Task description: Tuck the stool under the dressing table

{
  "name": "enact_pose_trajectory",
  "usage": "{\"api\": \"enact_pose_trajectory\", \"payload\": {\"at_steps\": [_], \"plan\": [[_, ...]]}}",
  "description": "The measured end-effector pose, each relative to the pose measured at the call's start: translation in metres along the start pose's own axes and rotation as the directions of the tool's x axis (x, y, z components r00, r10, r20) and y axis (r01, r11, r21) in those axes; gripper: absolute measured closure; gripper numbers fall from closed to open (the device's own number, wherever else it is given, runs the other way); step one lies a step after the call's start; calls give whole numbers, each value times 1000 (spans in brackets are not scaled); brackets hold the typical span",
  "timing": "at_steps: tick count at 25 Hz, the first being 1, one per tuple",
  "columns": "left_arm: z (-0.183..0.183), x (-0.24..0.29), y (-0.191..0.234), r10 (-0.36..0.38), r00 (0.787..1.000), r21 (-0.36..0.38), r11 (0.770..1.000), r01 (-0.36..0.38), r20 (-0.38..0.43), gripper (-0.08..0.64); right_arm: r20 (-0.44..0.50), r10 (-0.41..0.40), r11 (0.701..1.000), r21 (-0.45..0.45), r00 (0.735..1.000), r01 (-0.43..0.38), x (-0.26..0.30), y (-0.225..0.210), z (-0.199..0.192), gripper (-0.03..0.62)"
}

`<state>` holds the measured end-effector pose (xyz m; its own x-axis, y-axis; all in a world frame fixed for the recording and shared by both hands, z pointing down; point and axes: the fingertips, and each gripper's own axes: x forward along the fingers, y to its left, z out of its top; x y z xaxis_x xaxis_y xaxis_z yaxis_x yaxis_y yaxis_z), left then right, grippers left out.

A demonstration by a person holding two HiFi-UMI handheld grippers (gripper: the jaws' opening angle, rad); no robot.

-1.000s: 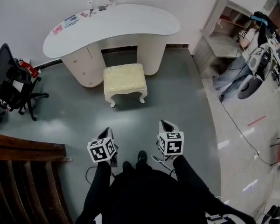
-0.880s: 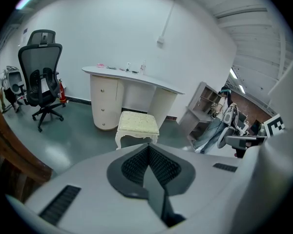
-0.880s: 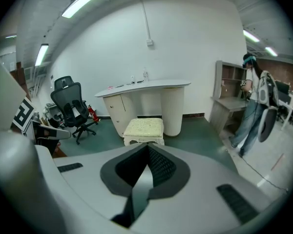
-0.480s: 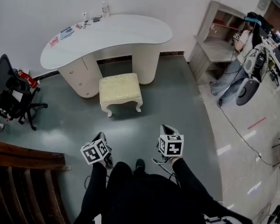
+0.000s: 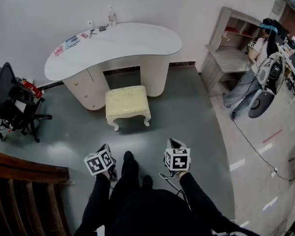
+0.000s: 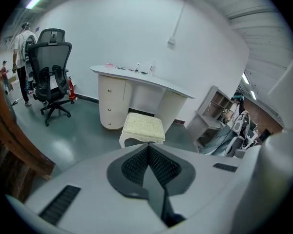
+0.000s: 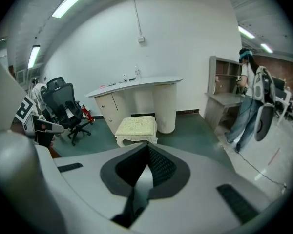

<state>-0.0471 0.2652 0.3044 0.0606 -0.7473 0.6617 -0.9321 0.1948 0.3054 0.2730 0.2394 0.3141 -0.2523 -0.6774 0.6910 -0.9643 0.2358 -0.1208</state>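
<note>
Black sleeves (image 5: 101, 196); pale grey left tongs (image 6: 149, 150), right tongs (image 7: 147, 152), marker-printed white cubes (image 5: 98, 162), dark ribbed pads (image 6: 134, 165).

Open floor (image 5: 137, 136) separates the left gripper (image 5: 106, 149) and right gripper (image 5: 174, 142) from the stool (image 5: 127, 102); nothing stands on that stretch. The stool sits at the mouth of the knee gap of the dressing table (image 5: 113, 43), between the drawer pedestal (image 5: 86, 85) at left and the rounded pedestal (image 5: 157, 75) at right. Obstacles left of the path: office chair (image 5: 12, 100), fire extinguisher (image 5: 27, 86), slatted wooden structure (image 5: 24, 181). Obstacles right: shelf unit (image 5: 231, 48), standing person (image 5: 253, 77), floor cable (image 5: 250, 141), all well apart from the stool.
</note>
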Motion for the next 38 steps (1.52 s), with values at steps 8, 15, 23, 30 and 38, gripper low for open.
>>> {"api": "enact_pose_trajectory", "payload": {"at_steps": [8, 15, 23, 30, 38], "plan": [[16, 22, 6, 3, 1000, 8, 1000, -3, -12, 552, -10, -7, 1000, 17, 1000, 7, 16, 1, 16, 588], [29, 63, 14, -8, 999, -2, 1000, 8, -48, 552, -48, 2, 1000, -11, 999, -2, 56, 9, 30, 588], [46, 134, 49, 8, 991, -36, 999, -14, -137, 552, -130, 15, 1000, 25, 991, -12, 130, 26, 47, 588], [66, 206, 75, 25, 973, -99, 994, -49, -231, 552, -241, -2, 998, 56, 970, 16, 207, 35, 67, 588], [51, 275, 88, 39, 944, -90, 993, -73, -329, 552, -361, 17, 996, 90, 932, 17, 278, 45, 49, 589]]}}
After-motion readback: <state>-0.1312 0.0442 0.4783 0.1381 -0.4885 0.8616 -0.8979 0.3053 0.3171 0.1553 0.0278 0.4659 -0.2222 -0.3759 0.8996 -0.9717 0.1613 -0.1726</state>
